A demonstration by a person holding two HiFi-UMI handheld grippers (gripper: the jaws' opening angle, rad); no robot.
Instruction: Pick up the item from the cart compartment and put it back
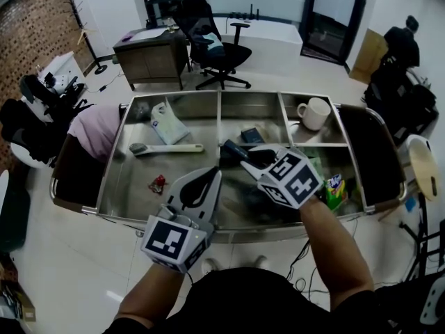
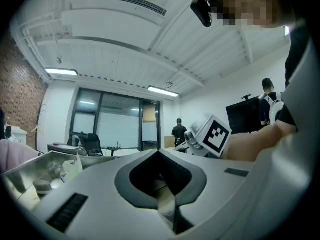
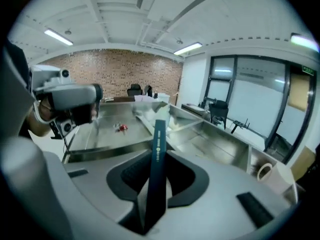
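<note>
Because the slim dark blue item [image 3: 158,149] is so thin, the right gripper [image 1: 245,157] is clamped across its flat faces, and it stands on edge along the jaws, over the middle compartment of the cart [image 1: 132,186] at frame centre. The left gripper [image 1: 211,178], jaws together on nothing, sits lower left by the near rim, probably just keeping clear.

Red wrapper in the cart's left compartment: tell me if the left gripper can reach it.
Probably yes: the left gripper hangs shut and empty close to the red wrapper, with nothing lying between them.
</note>
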